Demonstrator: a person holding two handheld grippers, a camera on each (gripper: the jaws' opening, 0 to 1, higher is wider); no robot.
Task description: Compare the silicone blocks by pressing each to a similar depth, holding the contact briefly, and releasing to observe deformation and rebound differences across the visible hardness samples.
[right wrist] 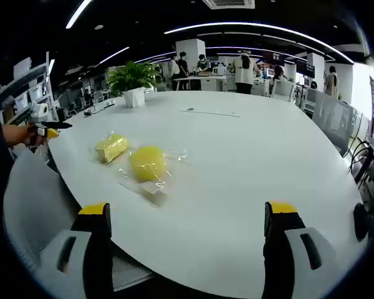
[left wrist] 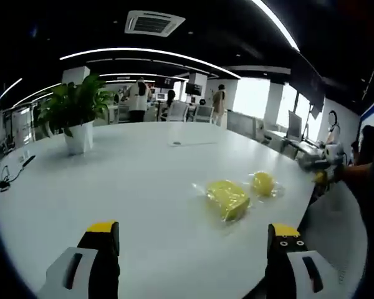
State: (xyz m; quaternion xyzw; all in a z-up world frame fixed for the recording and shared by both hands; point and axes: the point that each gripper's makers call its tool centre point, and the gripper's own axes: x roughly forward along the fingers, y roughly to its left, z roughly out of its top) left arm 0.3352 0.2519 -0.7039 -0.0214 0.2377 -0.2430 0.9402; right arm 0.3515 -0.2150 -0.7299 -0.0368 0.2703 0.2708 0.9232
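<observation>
Two yellow silicone samples in clear plastic wrap lie on the white table [left wrist: 112, 187]. One is a blocky piece [left wrist: 227, 198] [right wrist: 111, 147], the other a rounder lump [left wrist: 263, 182] [right wrist: 148, 163]. A small pale wrapped piece [right wrist: 153, 194] lies just in front of the round lump. My left gripper [left wrist: 193, 240] hovers open near the table edge, short of the blocky piece and left of it. Over the near edge my right gripper [right wrist: 187, 215] is open too, with the samples ahead and to its left. Nothing sits between either pair of jaws.
A potted plant [left wrist: 75, 112] [right wrist: 134, 80] stands far back on the table, with a black cable [left wrist: 12, 174] near the left edge. A grey mesh chair [right wrist: 31, 199] is tucked against the table edge. A hand [right wrist: 15, 134] holds the other gripper. People and desks fill the background.
</observation>
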